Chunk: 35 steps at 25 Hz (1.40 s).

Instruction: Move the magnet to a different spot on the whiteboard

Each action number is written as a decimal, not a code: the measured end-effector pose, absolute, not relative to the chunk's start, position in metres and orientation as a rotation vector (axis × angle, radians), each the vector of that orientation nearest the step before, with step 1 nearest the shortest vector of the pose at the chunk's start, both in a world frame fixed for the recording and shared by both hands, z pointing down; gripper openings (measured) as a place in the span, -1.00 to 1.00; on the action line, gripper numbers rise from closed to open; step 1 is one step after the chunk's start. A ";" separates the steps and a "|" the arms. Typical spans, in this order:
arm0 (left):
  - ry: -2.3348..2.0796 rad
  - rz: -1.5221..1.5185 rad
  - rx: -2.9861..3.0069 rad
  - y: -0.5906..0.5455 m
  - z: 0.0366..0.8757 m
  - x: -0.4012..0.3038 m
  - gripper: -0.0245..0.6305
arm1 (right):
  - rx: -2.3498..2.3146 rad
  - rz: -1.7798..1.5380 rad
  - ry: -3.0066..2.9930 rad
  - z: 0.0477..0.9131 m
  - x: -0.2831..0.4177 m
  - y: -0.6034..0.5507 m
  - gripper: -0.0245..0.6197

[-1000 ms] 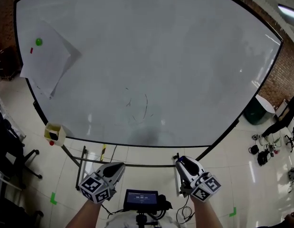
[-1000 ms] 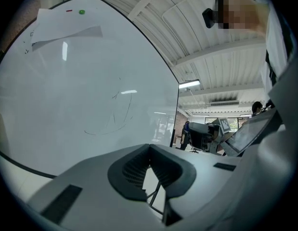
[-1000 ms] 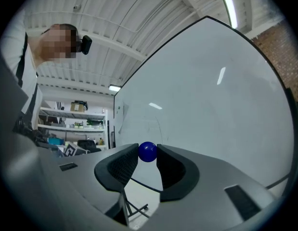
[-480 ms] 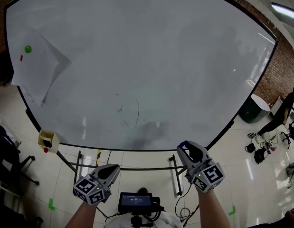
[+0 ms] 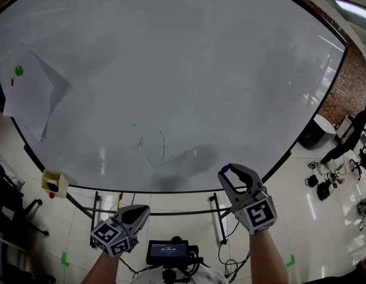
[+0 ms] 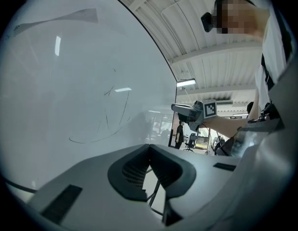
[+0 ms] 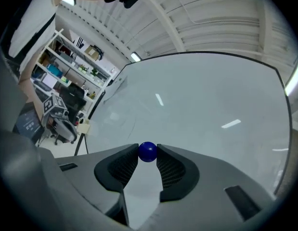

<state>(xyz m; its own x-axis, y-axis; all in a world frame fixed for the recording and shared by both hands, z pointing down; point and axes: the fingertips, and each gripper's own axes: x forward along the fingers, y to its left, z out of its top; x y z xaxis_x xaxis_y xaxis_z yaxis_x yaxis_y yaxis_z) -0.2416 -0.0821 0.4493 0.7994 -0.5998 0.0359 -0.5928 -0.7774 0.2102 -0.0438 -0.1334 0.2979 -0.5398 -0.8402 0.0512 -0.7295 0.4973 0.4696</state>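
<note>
The right gripper [image 5: 230, 173] has its two jaws closed on a small blue ball magnet [image 7: 148, 152], pinching it at the very tips. That leaves most of the ball standing proud of the pads, probably so its front can meet the whiteboard [image 5: 171, 70] before the jaws do. The magnet is therefore in the gripper, in front of the whiteboard's lower edge and right of the faint pen scribble [image 5: 150, 147]. It looks clear of the whiteboard's surface, so the placing seems not yet done. The right forearm reaches up from below, with the gripper pointing level at the whiteboard and its marker cube turned towards the head camera. The left gripper [image 5: 141, 210] hangs lower, beneath the whiteboard's bottom edge, with its jaw tips together and nothing between them, apparently idle. Far over at the whiteboard's left side, a sheet of paper [image 5: 29, 99] is pinned by a green magnet [image 5: 18, 71], well away from the right gripper.
</note>
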 end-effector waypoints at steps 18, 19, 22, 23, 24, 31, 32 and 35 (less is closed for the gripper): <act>-0.898 0.052 2.802 -0.144 0.458 -0.191 -0.82 | 1.312 -0.864 -1.965 0.256 0.011 -0.228 -0.45; -0.891 0.047 2.799 -0.146 0.455 -0.187 -0.82 | 1.310 -0.876 -1.948 0.254 0.013 -0.232 -0.45; -0.880 0.051 2.806 -0.153 0.455 -0.180 -0.82 | 1.300 -0.915 -1.900 0.250 0.019 -0.240 -0.45; -0.875 0.055 2.811 -0.156 0.456 -0.178 -0.82 | 1.295 -0.932 -1.886 0.249 0.020 -0.244 -0.45; -0.867 0.056 2.814 -0.158 0.456 -0.176 -0.82 | 1.294 -0.946 -1.873 0.248 0.020 -0.246 -0.45; -0.811 0.056 2.834 -0.171 0.450 -0.159 -0.82 | 1.284 -1.020 -1.795 0.241 0.015 -0.258 -0.45; -0.805 0.055 2.835 -0.173 0.450 -0.157 -0.82 | 1.287 -1.025 -1.787 0.240 0.014 -0.258 -0.45; -0.784 0.058 2.839 -0.178 0.451 -0.151 -0.82 | 1.321 -1.010 -1.758 0.235 0.015 -0.260 -0.45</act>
